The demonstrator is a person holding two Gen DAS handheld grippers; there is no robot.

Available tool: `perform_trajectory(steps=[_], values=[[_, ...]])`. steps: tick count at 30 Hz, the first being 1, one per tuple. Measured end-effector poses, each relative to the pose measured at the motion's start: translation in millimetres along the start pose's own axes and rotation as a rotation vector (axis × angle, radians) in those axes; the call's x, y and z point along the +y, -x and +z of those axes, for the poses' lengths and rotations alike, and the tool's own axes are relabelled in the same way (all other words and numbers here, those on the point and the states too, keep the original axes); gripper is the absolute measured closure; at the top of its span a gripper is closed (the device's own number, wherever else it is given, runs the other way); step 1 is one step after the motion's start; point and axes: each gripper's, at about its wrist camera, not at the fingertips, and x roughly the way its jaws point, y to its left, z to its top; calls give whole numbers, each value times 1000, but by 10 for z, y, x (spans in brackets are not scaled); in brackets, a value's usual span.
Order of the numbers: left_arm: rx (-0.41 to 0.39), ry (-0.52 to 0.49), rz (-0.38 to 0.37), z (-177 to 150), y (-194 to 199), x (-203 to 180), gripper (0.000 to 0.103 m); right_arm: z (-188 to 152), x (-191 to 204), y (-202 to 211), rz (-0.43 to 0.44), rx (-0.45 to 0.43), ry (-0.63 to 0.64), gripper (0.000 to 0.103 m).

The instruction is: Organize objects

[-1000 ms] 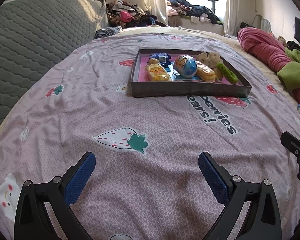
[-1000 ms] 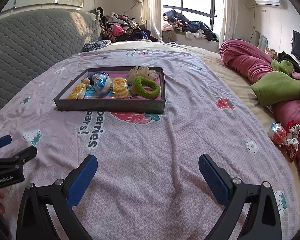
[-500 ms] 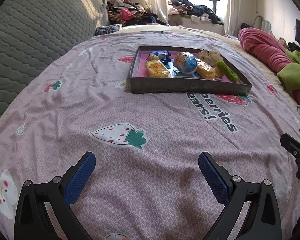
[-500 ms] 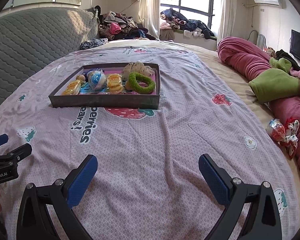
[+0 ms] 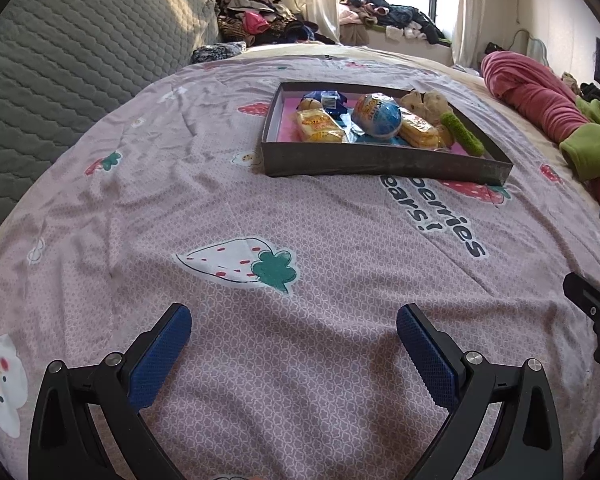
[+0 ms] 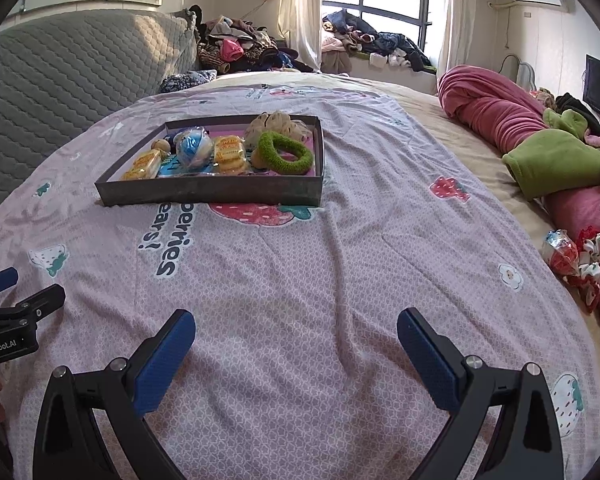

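Observation:
A dark shallow tray (image 5: 380,164) (image 6: 212,192) sits on the pink strawberry bedspread ahead of both grippers. In it lie yellow wrapped cakes (image 5: 320,128) (image 6: 228,154), a blue round ball pack (image 5: 378,114) (image 6: 194,148), a green fuzzy ring (image 6: 286,152) (image 5: 462,134), a beige plush (image 6: 278,124) and a blue packet (image 5: 326,98). My left gripper (image 5: 294,334) is open over bare bedspread, well short of the tray. Over the bedspread nearer the bed's right side, my right gripper (image 6: 296,336) is likewise open. Neither holds anything.
A red-and-white wrapped candy and a patterned scrunchie (image 6: 572,256) lie at the bed's right edge beside a rolled pink and green blanket (image 6: 540,148). A grey quilted headboard (image 5: 60,80) rises on the left. Clothes are piled by the window (image 6: 364,44).
Both grippers have drawn back slightly and tilted, so the tray sits a little farther off and lower in both views. Both stay open and empty.

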Motion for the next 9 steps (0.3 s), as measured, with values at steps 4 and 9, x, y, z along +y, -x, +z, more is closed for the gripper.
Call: perform_trajectory(steps=[4, 9], values=[[-2, 3, 15, 12, -46, 3, 1, -29, 7, -52, -1, 11, 1, 1], [-7, 11, -3, 30, -62, 24, 1, -73, 15, -126, -2, 32, 7, 1]])
